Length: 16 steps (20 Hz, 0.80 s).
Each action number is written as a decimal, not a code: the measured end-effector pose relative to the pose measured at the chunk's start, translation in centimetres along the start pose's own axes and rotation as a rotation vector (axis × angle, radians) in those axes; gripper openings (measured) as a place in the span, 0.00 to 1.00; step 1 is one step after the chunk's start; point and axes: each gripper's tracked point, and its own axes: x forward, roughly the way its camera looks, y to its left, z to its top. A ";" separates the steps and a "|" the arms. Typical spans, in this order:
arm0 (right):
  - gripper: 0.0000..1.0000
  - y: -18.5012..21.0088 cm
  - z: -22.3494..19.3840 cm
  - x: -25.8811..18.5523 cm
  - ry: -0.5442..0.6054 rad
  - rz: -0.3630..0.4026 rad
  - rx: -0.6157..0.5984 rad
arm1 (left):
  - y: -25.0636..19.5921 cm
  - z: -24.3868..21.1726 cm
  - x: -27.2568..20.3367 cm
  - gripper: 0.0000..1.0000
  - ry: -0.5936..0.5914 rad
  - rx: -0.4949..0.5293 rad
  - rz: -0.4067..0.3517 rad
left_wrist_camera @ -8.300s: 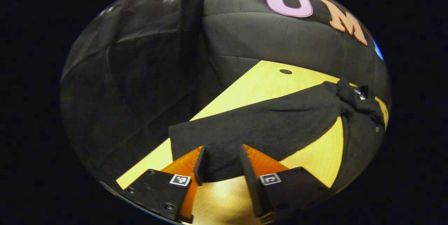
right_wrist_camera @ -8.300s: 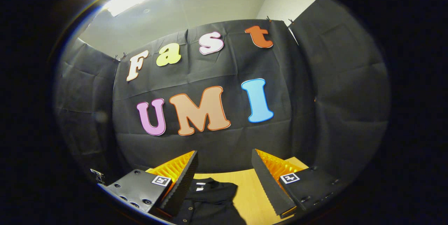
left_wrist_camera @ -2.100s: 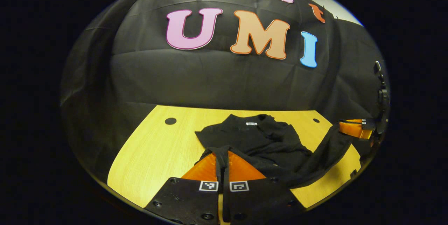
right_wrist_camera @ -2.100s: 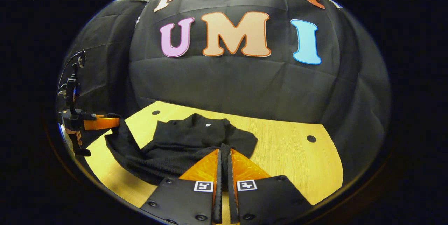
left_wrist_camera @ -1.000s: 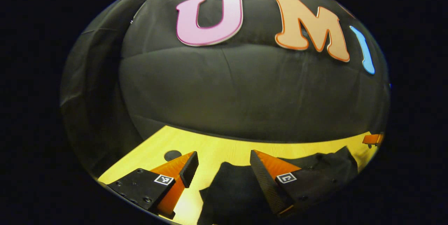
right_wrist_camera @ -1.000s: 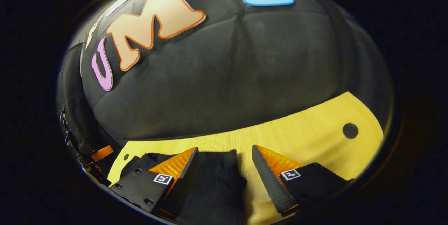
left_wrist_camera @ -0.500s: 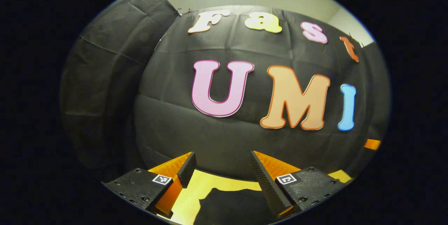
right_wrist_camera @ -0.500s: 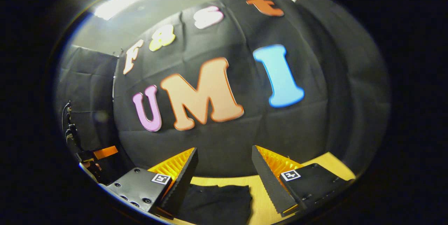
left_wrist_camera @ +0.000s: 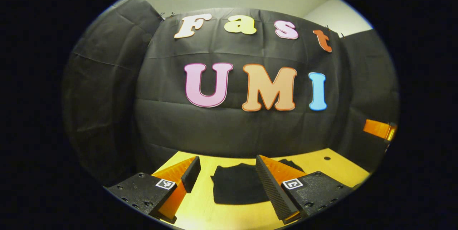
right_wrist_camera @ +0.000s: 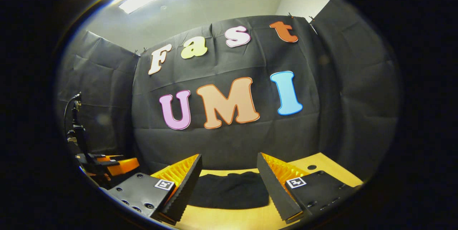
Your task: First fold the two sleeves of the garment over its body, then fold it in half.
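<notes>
The black garment [left_wrist_camera: 238,185] lies folded into a compact flat rectangle on the yellow wooden table [left_wrist_camera: 200,212]. In the left gripper view my left gripper [left_wrist_camera: 229,183] hangs open above the table's near side, the garment showing between its fingers but farther off. The right gripper view shows the same folded garment [right_wrist_camera: 229,190] beyond my right gripper [right_wrist_camera: 229,183], which is also open and holds nothing. The left gripper's orange fingers [right_wrist_camera: 120,165] appear at the left edge of the right gripper view; an orange finger of the right gripper [left_wrist_camera: 379,130] appears at the right edge of the left gripper view.
The booth's black cloth wall [left_wrist_camera: 232,130] rises right behind the table's far edge. A small dark hole [left_wrist_camera: 326,158] marks the tabletop at the back right, seen again as the hole [right_wrist_camera: 311,167] in the right gripper view. A black stand with cables [right_wrist_camera: 73,122] is at the left.
Both grippers let go of the garment, opened, and lifted back from the table. The garment now lies folded in half, farther from both grippers than half a second ago.
</notes>
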 end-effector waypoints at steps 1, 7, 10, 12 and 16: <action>0.94 0.5 0.5 -0.4 -0.018 -0.005 0.009 | -0.6 -0.1 0.0 0.92 0.003 -0.011 -0.025; 0.97 2.5 1.6 -2.2 -0.065 -0.008 0.004 | -3.6 2.5 0.4 0.93 -0.065 -0.001 -0.149; 0.97 2.6 1.7 -2.9 -0.066 -0.020 -0.003 | -4.9 2.0 0.5 0.93 -0.052 -0.005 -0.195; 0.97 2.5 1.7 -3.2 -0.065 -0.023 0.007 | -5.4 2.3 0.5 0.93 -0.056 -0.010 -0.217; 0.97 1.8 1.9 -3.6 -0.067 -0.043 0.017 | -4.9 1.9 0.1 0.92 -0.045 0.001 -0.215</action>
